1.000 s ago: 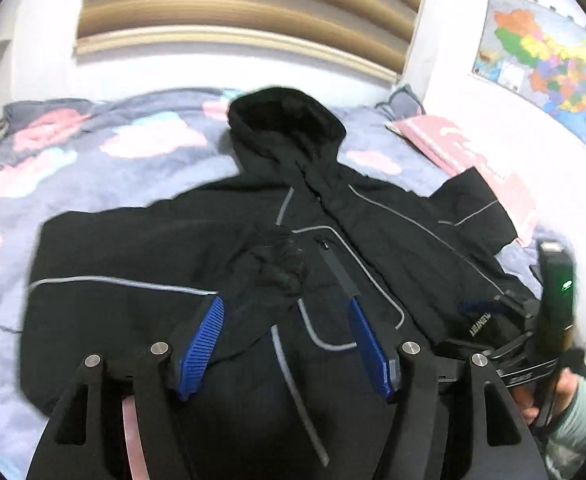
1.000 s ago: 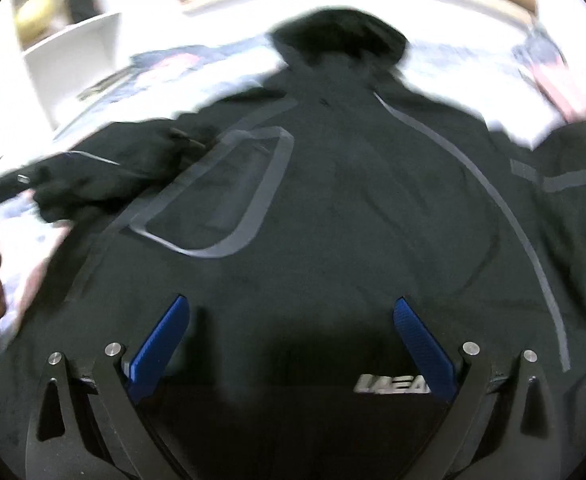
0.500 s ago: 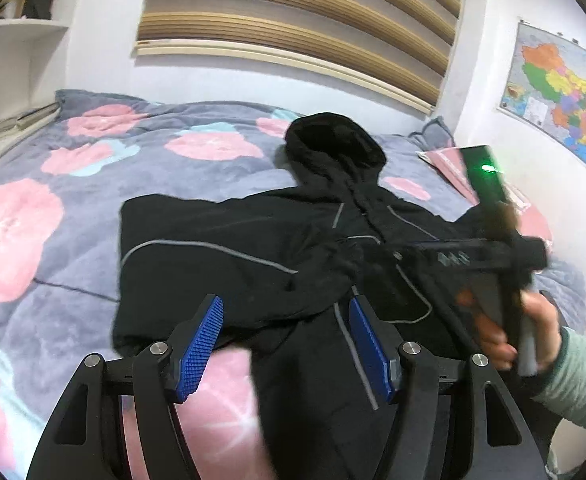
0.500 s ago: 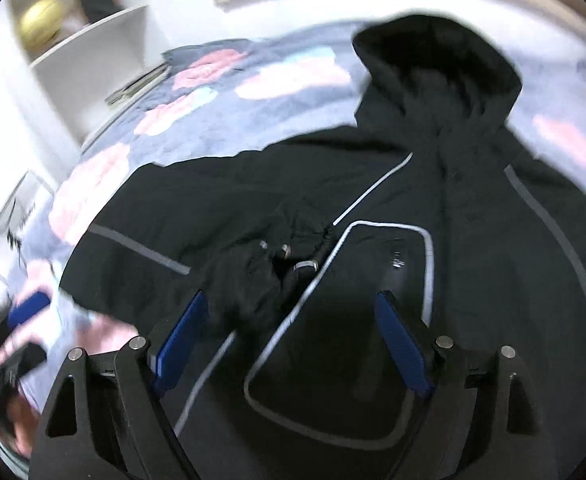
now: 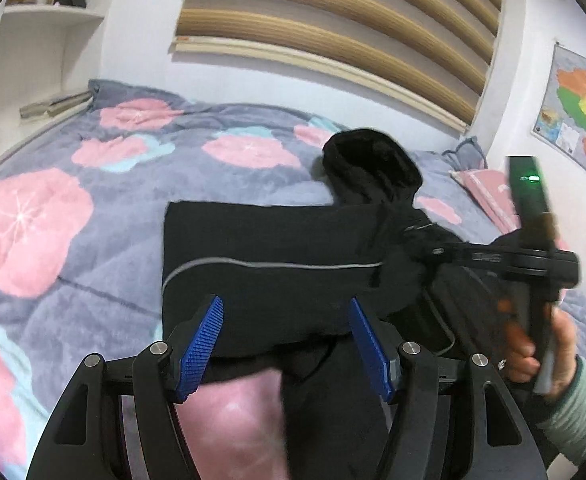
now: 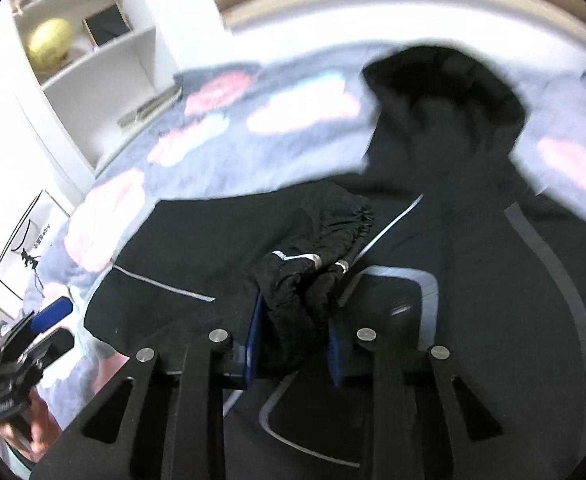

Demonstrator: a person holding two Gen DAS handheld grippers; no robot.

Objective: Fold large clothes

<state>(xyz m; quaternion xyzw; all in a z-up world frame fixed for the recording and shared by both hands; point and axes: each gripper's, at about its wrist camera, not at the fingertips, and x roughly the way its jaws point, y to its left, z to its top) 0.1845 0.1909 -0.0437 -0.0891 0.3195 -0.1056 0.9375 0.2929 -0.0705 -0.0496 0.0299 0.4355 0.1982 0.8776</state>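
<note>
- Cuff [image 6: 293, 280] is pinched by right gripper [image 6: 293, 344], jaws just closed on it.
- Sleeve to be laid flat across jacket [image 5: 277, 264], w/o bunching.
- Left gripper [image 5: 285, 344] is kept apart, nothing gripped.

Two wrist fisheyes above the bed, angled downward.
Both share the black jacket [image 5: 277, 256] and far headboard wall; each glimpses the other's gripper.

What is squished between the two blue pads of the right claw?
The jacket's bunched sleeve cuff. The right wrist view shows it between the right claw's pads, which have just been closing on it.
</note>
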